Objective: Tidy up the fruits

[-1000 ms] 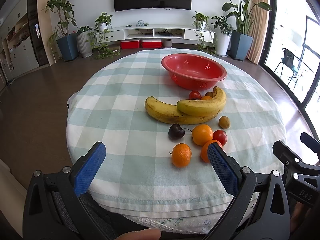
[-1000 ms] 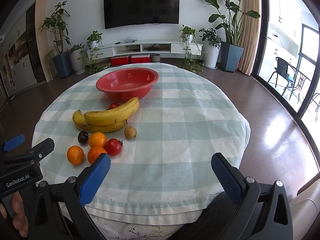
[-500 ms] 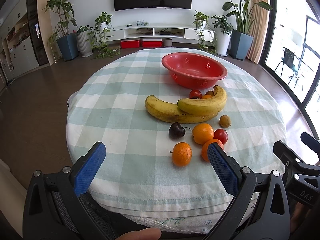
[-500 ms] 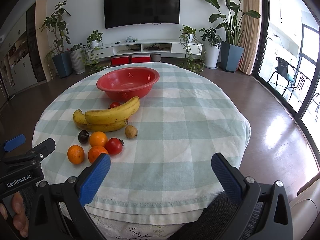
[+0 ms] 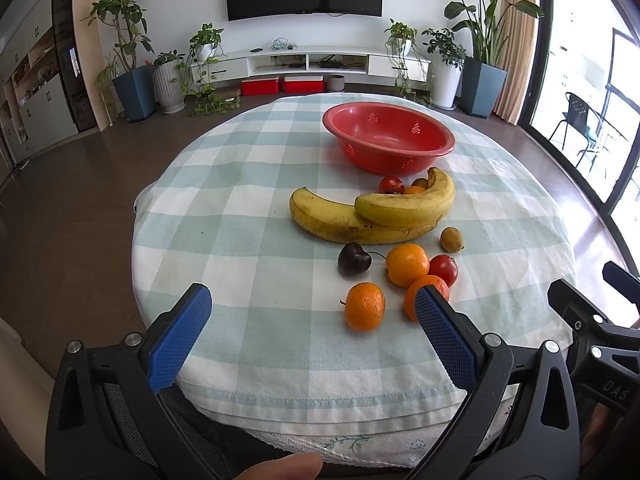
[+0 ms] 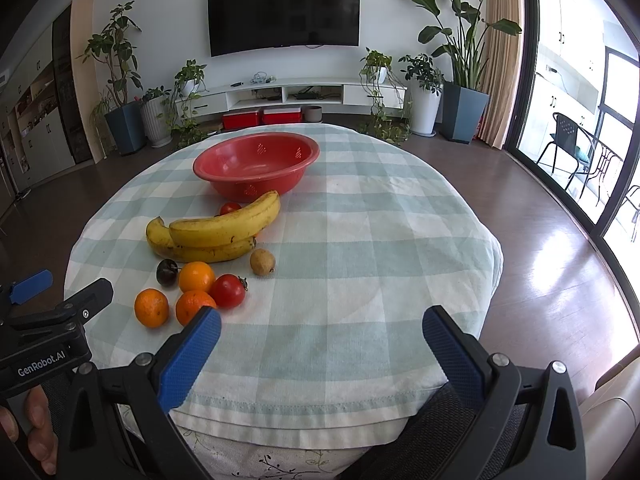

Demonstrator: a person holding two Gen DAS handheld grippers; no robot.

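Left gripper [image 5: 312, 332] and right gripper [image 6: 320, 344] both spread wide, holding nothing; "GenRobot.AI" printed on left unit; fruits [image 5: 406, 264] loose on checked tablecloth [image 5: 248, 240] near red bowl [image 5: 388, 138]

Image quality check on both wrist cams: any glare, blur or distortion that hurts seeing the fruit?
Left wrist: fruit sharp, soft daylight, faint shadows; fisheye bends the table edge; the open left claw partly covers one orange. Right wrist: windows blown out, glare on the floor, yet bananas and red bowl stay crisp; corners vignetted in both.
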